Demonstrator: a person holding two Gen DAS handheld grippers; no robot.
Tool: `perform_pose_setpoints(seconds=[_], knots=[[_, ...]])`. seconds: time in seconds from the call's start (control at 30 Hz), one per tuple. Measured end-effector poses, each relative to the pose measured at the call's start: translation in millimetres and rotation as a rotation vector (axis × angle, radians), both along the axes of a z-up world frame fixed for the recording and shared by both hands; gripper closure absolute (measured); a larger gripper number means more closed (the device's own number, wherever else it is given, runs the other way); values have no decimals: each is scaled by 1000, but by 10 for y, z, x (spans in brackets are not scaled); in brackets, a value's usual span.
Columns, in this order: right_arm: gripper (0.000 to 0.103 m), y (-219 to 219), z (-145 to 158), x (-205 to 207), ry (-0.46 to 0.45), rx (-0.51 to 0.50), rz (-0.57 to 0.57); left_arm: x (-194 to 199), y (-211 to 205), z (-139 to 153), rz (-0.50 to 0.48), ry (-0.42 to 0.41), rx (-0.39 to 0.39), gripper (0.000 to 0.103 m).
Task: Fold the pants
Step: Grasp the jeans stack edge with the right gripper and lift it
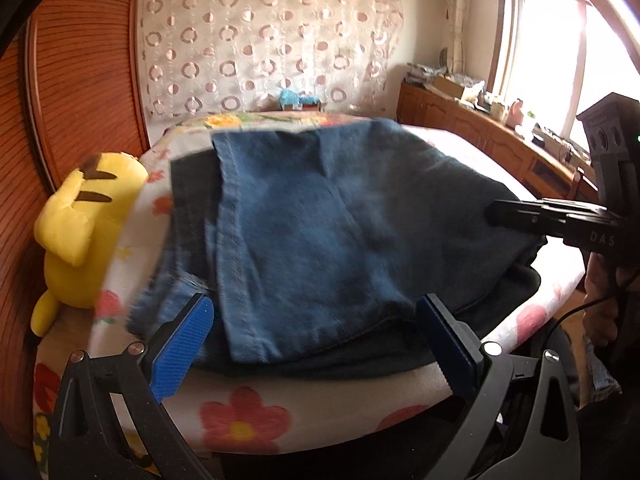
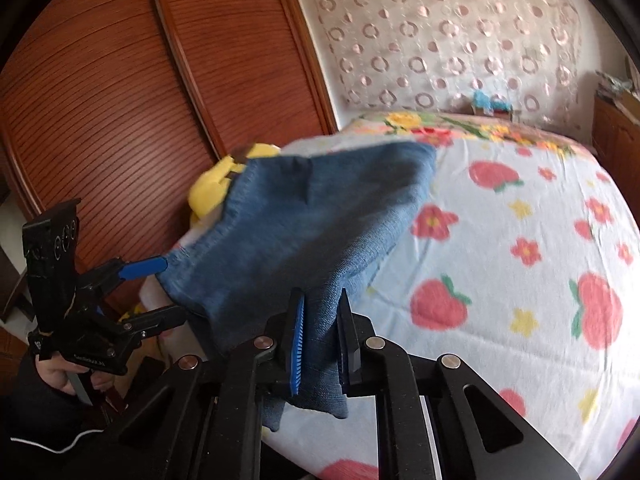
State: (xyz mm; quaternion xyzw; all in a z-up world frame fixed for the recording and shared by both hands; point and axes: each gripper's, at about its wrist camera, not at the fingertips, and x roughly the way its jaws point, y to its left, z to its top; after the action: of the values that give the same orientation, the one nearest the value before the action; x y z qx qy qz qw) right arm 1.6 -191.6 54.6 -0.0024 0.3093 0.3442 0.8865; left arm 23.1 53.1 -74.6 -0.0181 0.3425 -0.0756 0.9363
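Note:
Blue denim pants lie folded on the near corner of the bed, over a darker layer. My left gripper is open, its blue-padded fingers wide apart at the pants' near edge. In the right wrist view the left gripper shows open at the pants' left edge. My right gripper is shut on a fold of the pants and holds it lifted above the bed. It also shows in the left wrist view at the pants' right edge.
The bed has a floral blanket. A yellow plush toy lies at the bed's left edge against a wooden wardrobe. A patterned curtain hangs behind. A wooden cabinet with clutter stands under the window at the right.

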Motion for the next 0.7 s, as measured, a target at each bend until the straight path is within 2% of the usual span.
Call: perform_pose_setpoints(seconds=[0.37,0.7], knots=[[91,404,235,72,-84,9,103,-70,369,385,80,-79,8,2],[94,1022,273,424,-83,34,209,-242,838,548,204,-134,19,2]])
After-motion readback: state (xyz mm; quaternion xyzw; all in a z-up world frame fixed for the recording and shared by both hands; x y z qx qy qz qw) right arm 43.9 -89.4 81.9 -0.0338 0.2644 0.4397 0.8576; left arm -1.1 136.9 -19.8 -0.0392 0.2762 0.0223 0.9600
